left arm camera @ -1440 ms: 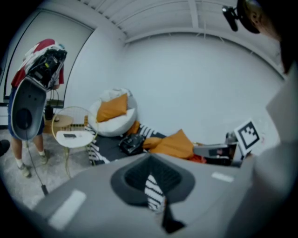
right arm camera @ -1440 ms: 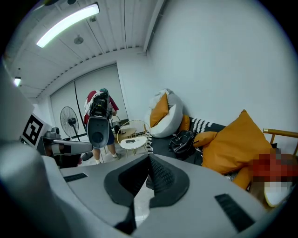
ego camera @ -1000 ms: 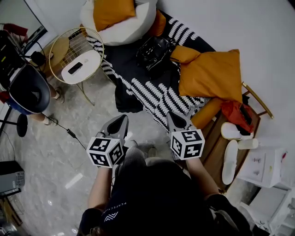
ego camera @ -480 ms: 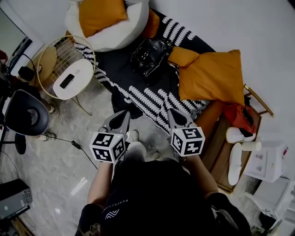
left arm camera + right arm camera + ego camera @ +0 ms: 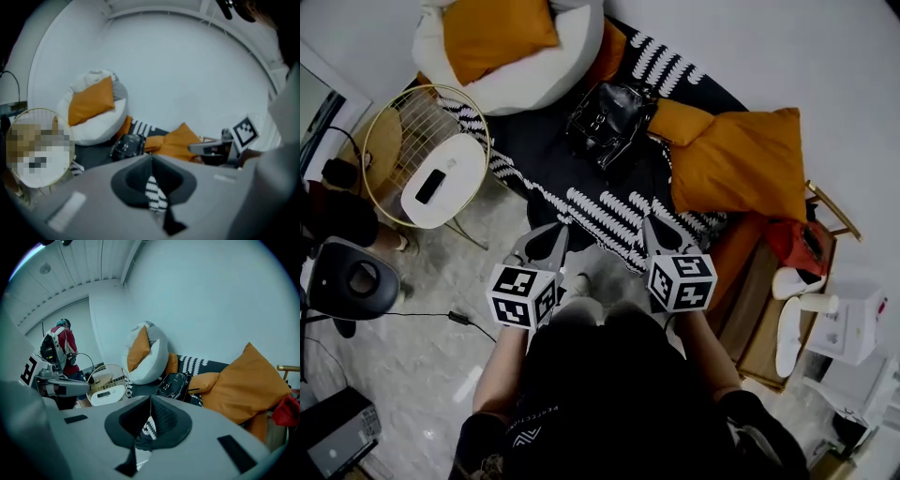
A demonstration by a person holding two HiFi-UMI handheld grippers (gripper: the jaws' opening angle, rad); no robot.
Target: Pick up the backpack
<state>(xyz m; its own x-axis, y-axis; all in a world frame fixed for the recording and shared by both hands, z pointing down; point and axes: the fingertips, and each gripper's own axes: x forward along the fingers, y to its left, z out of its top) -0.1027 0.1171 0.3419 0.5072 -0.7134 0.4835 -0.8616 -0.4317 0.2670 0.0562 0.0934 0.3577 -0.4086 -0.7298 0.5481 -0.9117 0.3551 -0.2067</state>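
The black backpack (image 5: pixel 609 117) lies on a dark blanket with white stripes (image 5: pixel 600 202), between a white beanbag and an orange cushion. It also shows in the left gripper view as the backpack (image 5: pixel 127 146) and in the right gripper view as the backpack (image 5: pixel 172 384), well ahead of both sets of jaws. My left gripper (image 5: pixel 553 234) and right gripper (image 5: pixel 652 225) are held side by side over the blanket's near edge, both pointing at the backpack from a distance. In the left gripper (image 5: pixel 151 161) and the right gripper (image 5: pixel 150 401) the jaws meet with nothing between them.
A white beanbag (image 5: pixel 525 66) carries an orange cushion. A round wire side table (image 5: pixel 427 164) stands left with a dark phone-like thing on it. Large orange cushions (image 5: pixel 741 159) lie right of the backpack. A wooden bench (image 5: pixel 769 309) with a red item stands right; a black chair (image 5: pixel 356 281) left.
Both grippers have moved forward together toward the blanket and the backpack, which now sits lower and nearer in the head view. Both stay shut.
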